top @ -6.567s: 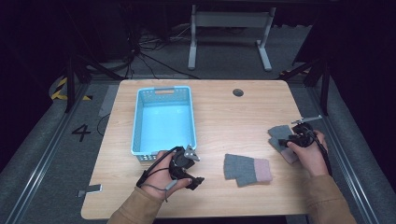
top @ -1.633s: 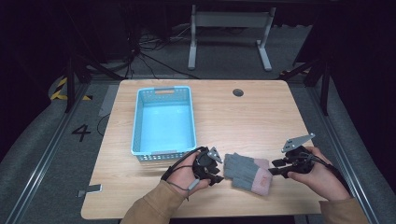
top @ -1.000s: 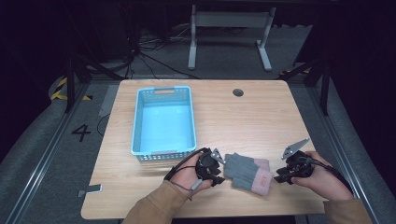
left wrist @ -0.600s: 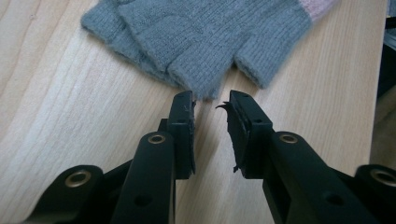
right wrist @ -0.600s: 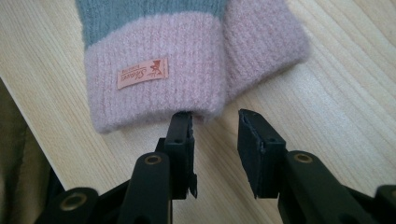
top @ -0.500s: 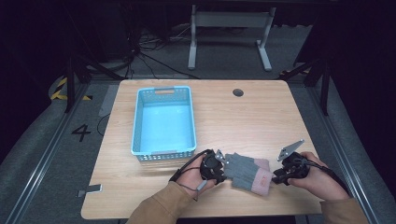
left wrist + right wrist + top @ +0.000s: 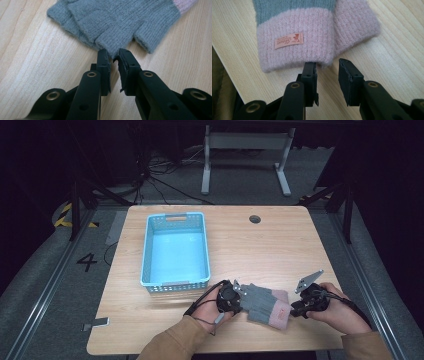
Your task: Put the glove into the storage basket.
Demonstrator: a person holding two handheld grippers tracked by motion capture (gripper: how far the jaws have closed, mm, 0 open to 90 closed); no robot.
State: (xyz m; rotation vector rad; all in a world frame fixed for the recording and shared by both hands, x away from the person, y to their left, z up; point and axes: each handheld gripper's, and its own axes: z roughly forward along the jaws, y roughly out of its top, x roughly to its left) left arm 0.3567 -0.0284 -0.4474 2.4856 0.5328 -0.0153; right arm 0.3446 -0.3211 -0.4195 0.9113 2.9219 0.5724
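Gloves [image 7: 264,302], stacked on the bench just right of the blue basket [image 7: 175,251], have the left tool [image 7: 113,58] closing onto their grey fingertip edge, now pinched, while the right tool [image 7: 327,68], jaws apart, straddles the pink cuff.

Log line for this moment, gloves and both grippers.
gloves: stacked, table front | left gripper: just closing on finger edge | right gripper: open at pink cuffs | basket: empty

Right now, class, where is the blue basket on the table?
In the high view the blue basket stands on the left half of the table, just beyond the left gripper and the grey-and-pink gloves.
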